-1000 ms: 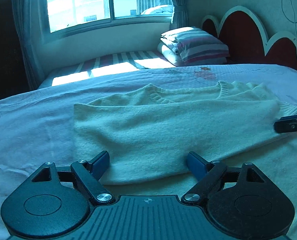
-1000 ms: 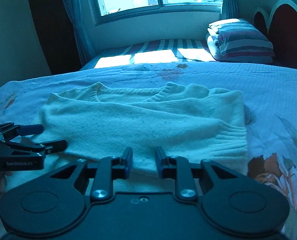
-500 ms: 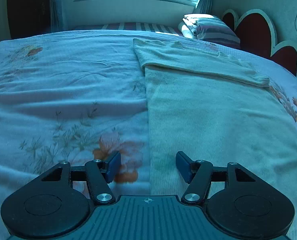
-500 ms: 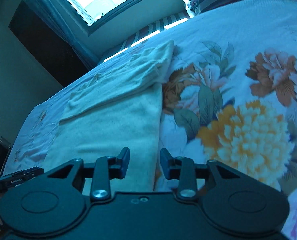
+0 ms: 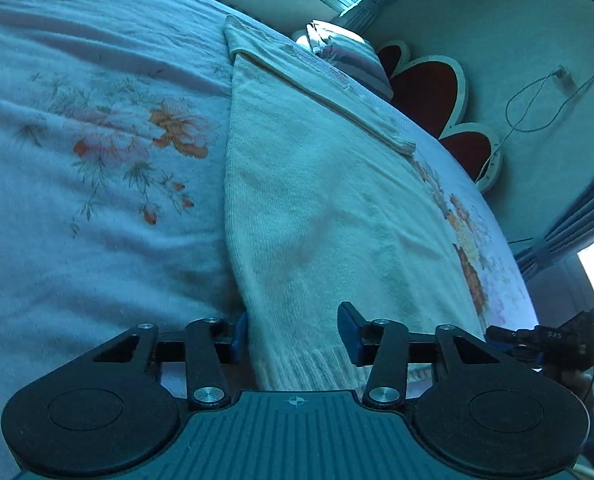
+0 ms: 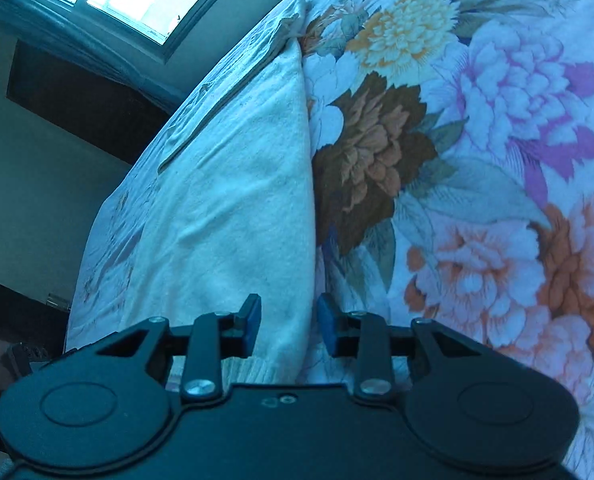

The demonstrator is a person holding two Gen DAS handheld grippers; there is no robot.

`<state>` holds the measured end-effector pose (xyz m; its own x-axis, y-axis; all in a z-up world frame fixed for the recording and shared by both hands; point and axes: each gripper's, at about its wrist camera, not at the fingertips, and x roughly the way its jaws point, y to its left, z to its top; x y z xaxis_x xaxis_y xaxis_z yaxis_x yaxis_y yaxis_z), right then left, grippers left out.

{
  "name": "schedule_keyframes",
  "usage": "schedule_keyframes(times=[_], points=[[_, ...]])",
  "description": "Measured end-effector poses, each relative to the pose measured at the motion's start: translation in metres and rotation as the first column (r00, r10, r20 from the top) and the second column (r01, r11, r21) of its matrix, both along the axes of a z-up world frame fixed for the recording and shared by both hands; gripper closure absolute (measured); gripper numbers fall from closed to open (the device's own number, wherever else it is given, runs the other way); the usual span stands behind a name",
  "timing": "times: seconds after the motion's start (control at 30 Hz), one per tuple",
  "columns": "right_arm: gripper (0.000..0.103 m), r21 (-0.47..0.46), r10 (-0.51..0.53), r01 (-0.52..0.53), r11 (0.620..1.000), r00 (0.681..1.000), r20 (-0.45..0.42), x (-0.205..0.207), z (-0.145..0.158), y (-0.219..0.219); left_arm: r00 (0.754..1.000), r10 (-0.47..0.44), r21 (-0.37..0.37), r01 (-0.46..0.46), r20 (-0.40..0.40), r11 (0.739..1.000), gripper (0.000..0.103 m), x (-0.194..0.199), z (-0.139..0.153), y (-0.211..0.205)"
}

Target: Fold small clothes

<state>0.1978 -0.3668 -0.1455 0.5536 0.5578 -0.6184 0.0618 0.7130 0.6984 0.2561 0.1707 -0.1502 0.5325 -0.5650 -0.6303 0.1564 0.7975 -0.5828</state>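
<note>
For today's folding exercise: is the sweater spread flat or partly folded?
Partly folded: the sweater has its sleeve laid across the body.

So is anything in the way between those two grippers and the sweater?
Nothing visible. The left gripper and right gripper each sit open with a corner of the sweater's ribbed hem between the fingers.

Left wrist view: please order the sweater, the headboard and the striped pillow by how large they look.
1. sweater, largest by far
2. headboard
3. striped pillow, smallest

Both the latter lie farther away, so true sizes stay unsure.
</note>
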Motion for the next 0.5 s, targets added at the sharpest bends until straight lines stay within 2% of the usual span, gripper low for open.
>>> schedule_keyframes(times=[0.1,0.2,0.3,0.43,0.5], points=[[0.072,0.033,-0.031,0.031,0.999,1.0,-0.002,-0.007,-0.004,0.002,0.999,0.034,-0.107,-0.037,-0.032,0.994,0.069,-0.011,-0.013,0.009],[0.073,0.095,-0.073,0.073,0.993,0.997,-0.005,-0.01,-0.012,-0.001,0.996,0.059,-0.207,-0.072,-0.068,0.976,0.068,-0.013,-0.028,0.017],[0.074,0.15,-0.09,0.09,0.985,0.996,-0.008,-0.009,-0.019,-0.004,0.992,0.078,-0.304,-0.104,-0.098,0.947,0.07,-0.009,-0.042,0.023],[0.078,0.193,-0.08,0.08,0.978,0.997,-0.009,-0.009,-0.027,0.001,0.993,0.064,-0.303,-0.091,-0.097,0.949,0.08,-0.003,-0.048,0.016],[0.082,0.187,-0.062,0.062,0.98,0.998,-0.009,-0.004,-0.028,0.006,0.994,0.059,-0.286,-0.084,-0.095,0.954,0.09,-0.001,-0.049,0.015]])
